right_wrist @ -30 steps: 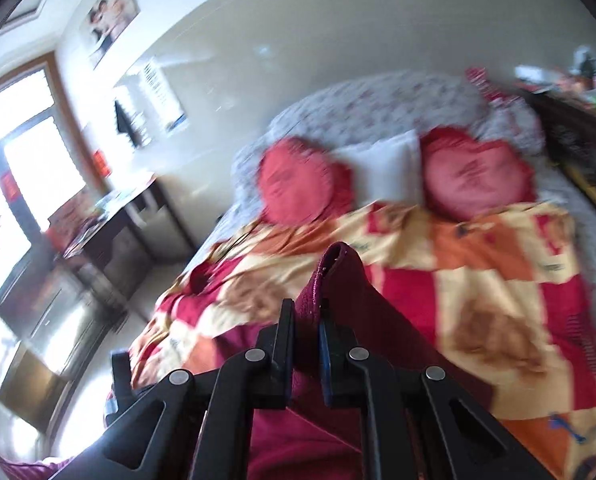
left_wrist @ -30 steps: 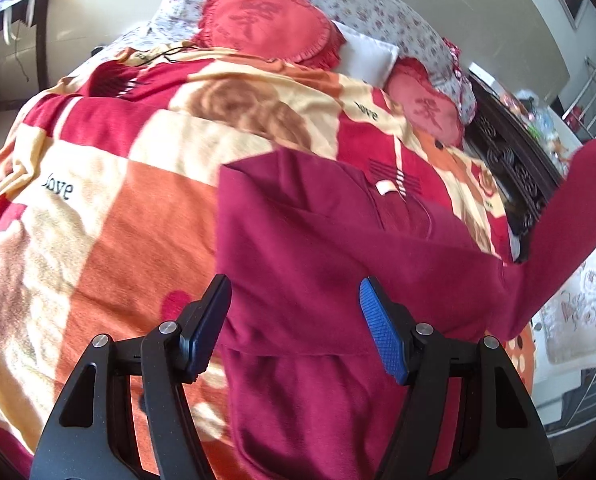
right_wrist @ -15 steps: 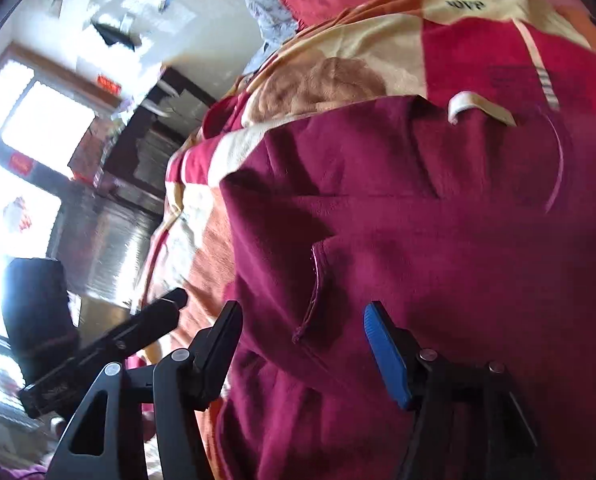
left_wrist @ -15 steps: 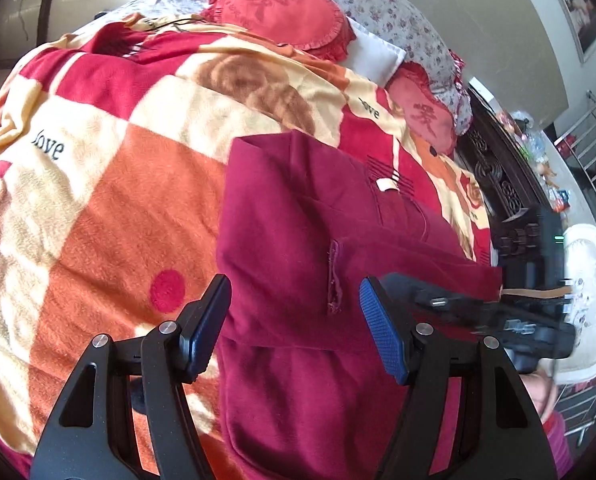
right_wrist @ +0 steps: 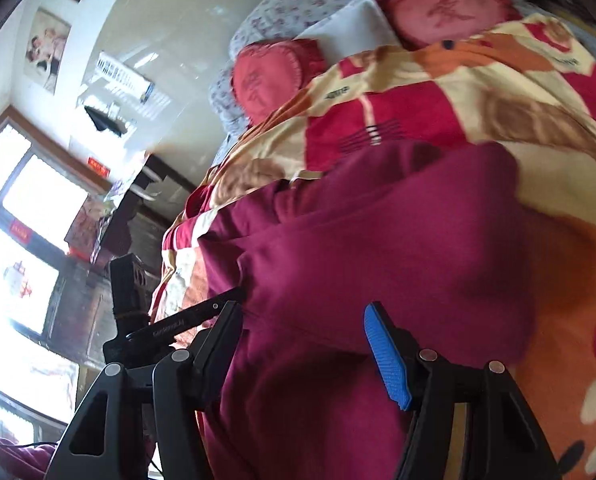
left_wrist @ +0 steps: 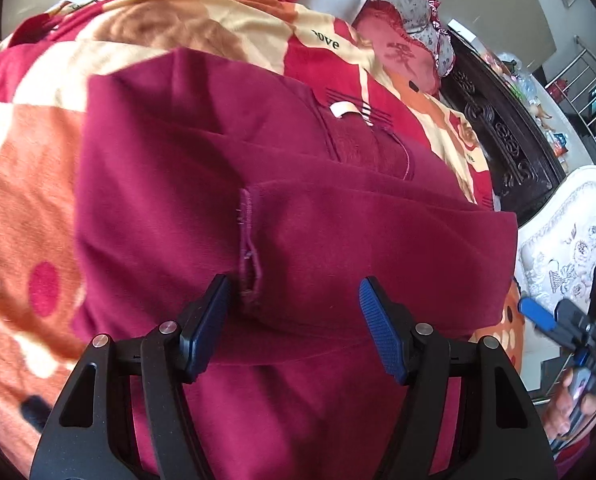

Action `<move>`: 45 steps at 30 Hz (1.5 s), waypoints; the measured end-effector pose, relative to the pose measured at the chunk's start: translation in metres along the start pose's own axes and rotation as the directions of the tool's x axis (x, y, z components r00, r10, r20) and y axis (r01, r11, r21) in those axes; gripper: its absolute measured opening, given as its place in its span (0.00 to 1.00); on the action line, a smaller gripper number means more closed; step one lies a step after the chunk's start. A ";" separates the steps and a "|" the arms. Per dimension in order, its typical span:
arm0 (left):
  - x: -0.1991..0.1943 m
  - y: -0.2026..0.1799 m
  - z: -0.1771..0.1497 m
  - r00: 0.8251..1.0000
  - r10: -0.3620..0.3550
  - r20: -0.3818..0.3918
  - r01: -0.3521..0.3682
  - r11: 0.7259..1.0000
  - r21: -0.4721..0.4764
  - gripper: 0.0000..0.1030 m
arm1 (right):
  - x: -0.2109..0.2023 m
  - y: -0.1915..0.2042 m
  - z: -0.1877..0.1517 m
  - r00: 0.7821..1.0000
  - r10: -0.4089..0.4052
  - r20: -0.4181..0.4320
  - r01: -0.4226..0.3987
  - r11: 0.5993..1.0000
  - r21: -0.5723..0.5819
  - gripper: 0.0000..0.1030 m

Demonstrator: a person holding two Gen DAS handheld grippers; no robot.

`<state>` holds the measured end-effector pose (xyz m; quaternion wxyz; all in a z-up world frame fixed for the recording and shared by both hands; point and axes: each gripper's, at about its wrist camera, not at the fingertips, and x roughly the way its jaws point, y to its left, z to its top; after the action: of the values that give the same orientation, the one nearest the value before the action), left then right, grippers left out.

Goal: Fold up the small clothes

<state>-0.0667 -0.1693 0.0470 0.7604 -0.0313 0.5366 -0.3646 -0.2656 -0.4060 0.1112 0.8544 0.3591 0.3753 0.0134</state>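
Observation:
A maroon fleece top (left_wrist: 225,184) lies flat on the blanket-covered bed (left_wrist: 25,168), collar and white neck tag (left_wrist: 342,109) toward the pillows. Its right sleeve (left_wrist: 378,240) is folded across the body, the cuff (left_wrist: 249,252) ending near the middle. My left gripper (left_wrist: 293,320) is open and empty, low over the garment with the cuff just inside its left finger. My right gripper (right_wrist: 302,344) is open and empty, over the right part of the top (right_wrist: 378,248). It also shows at the right edge of the left wrist view (left_wrist: 554,320).
Two red heart cushions (right_wrist: 269,76) and a white pillow (right_wrist: 350,28) lie at the head of the bed. A dark carved headboard or cabinet (left_wrist: 506,144) and a white patterned chair (left_wrist: 566,240) stand to the right. A dark desk (right_wrist: 109,232) stands by the window.
The right gripper carried the sleeve across the body, let it go and opened, then drew back to the right. The left gripper moved closer, down over the cuff.

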 end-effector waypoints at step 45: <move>-0.032 0.072 0.014 0.954 0.280 0.106 -0.266 0.955 -0.133 0.06 | 0.069 -0.049 0.092 0.948 -0.312 0.061 0.317 0.937 -0.149 0.24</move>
<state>-0.0222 -0.1031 0.0467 0.8322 -0.0241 0.5080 -0.2209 -0.1677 -0.4777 0.0795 0.8778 0.2264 0.4101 -0.1005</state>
